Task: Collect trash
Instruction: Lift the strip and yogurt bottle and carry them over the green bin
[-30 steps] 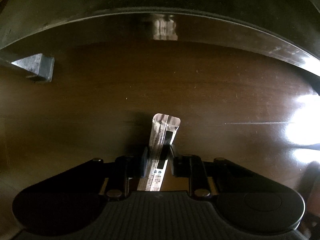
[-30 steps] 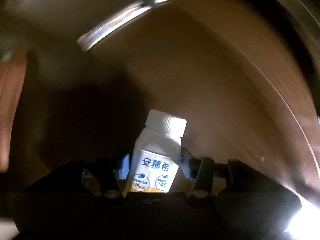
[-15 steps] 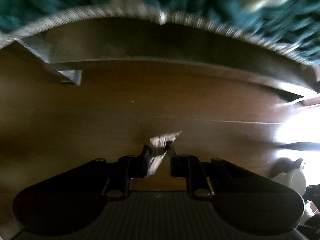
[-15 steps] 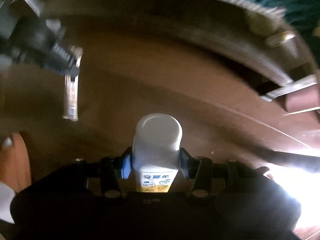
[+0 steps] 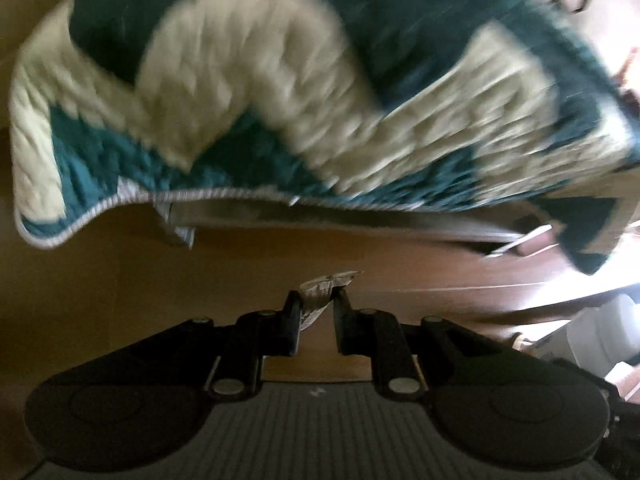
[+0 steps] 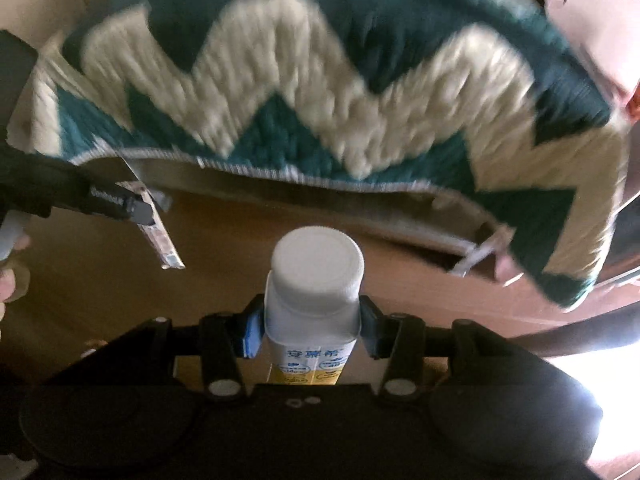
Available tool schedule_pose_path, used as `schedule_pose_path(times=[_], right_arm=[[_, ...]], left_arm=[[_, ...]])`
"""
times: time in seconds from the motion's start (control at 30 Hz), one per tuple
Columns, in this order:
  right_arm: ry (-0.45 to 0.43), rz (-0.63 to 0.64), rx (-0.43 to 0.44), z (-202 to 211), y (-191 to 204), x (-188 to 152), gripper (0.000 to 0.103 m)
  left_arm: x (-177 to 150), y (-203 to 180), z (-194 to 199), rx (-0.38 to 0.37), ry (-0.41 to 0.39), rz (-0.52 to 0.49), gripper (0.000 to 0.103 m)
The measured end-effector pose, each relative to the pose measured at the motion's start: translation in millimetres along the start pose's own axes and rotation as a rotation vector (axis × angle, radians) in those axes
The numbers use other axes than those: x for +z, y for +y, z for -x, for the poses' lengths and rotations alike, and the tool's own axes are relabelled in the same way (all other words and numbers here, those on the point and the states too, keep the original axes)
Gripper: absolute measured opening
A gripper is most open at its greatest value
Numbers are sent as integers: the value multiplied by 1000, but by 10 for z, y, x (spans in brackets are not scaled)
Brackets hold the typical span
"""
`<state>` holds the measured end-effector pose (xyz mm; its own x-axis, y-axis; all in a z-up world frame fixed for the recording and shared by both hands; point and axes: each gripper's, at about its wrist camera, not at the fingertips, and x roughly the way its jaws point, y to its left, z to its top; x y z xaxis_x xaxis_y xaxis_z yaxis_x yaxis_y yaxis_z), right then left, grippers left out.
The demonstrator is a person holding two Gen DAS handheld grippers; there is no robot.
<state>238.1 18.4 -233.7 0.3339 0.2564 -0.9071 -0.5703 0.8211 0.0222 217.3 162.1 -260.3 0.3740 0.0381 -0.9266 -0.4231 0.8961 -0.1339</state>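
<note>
My left gripper [image 5: 316, 300] is shut on a thin clear sachet wrapper [image 5: 320, 290] that sticks out between its fingers above the brown table [image 5: 160, 280]. The right wrist view shows that same left gripper [image 6: 140, 208] at the left with the wrapper [image 6: 162, 240] hanging down from it. My right gripper [image 6: 312, 312] is shut on a white yogurt bottle [image 6: 316, 276] with a white cap and blue lettering, held upright above the table [image 6: 400, 304].
A teal and cream zigzag rug [image 5: 280, 100] lies on the floor beyond the round table's metal-trimmed rim [image 5: 360, 216]; it also fills the top of the right wrist view [image 6: 320, 80]. A white object [image 5: 600, 332] sits at the right edge. Bright glare lies at the lower right.
Both grippers have lifted and tilted up with their loads. The rug beyond the table edge has come into view and now fills the upper half of both views.
</note>
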Motion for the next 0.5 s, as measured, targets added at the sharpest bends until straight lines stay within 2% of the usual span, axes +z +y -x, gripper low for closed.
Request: schedule_pose_path(times=[0.27, 0.5], right_arm=[[-175, 44, -6, 1133, -159, 167, 46], [-332, 68, -79, 2245, -478, 209, 46]], left_arm=[[110, -576, 1171, -124, -179, -170, 16], [241, -1306, 2166, -215, -323, -308, 16]])
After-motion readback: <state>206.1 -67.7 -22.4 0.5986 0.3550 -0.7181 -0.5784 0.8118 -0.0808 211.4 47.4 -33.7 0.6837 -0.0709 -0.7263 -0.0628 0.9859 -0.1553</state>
